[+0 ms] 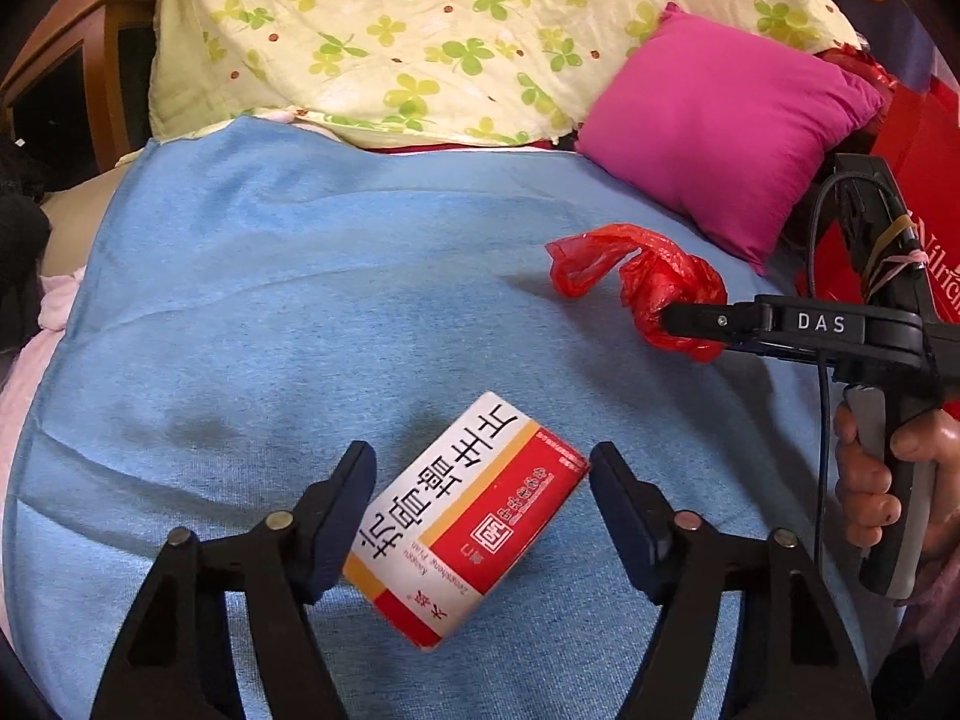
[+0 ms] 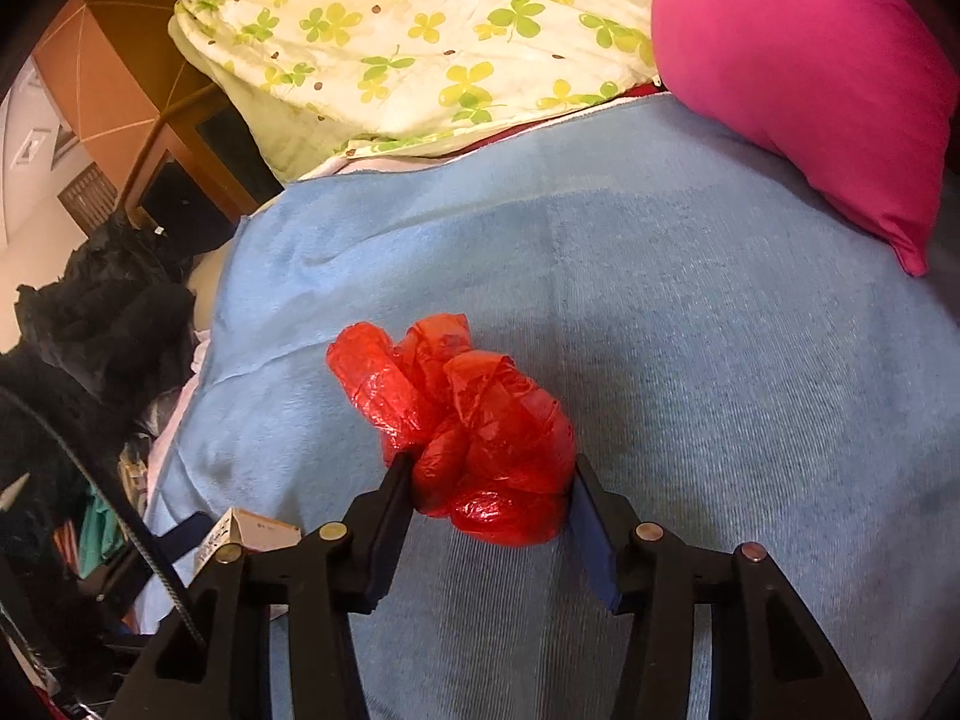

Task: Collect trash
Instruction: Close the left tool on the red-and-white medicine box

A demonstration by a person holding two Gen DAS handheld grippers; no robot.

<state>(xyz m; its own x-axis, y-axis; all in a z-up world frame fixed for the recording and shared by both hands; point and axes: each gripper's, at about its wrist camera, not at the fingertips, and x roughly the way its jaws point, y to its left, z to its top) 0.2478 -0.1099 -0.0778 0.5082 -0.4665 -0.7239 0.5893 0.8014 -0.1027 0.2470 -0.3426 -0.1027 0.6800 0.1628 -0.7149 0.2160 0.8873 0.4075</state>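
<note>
A red, white and yellow medicine box point(image 1: 474, 516) lies askew on the blue blanket point(image 1: 300, 300), between the fingers of my left gripper point(image 1: 481, 455). Both pads touch it, the left one along its side, the right one at a corner. A crumpled red plastic bag point(image 2: 480, 420) is squeezed between the pads of my right gripper point(image 2: 492, 465). The left wrist view shows that right gripper point(image 1: 681, 319) at the right, held by a hand point(image 1: 864, 480), with the bag point(image 1: 636, 282) bunched at its tip. A corner of the box point(image 2: 252, 531) shows at the lower left of the right wrist view.
A magenta pillow point(image 1: 720, 132) and a clover-print quilt point(image 1: 390, 36) lie at the back of the bed. A red paper bag point(image 1: 918, 138) stands behind the right gripper. Dark clothes point(image 2: 102, 324) are piled beyond the bed's left edge, by wooden furniture point(image 2: 150, 90).
</note>
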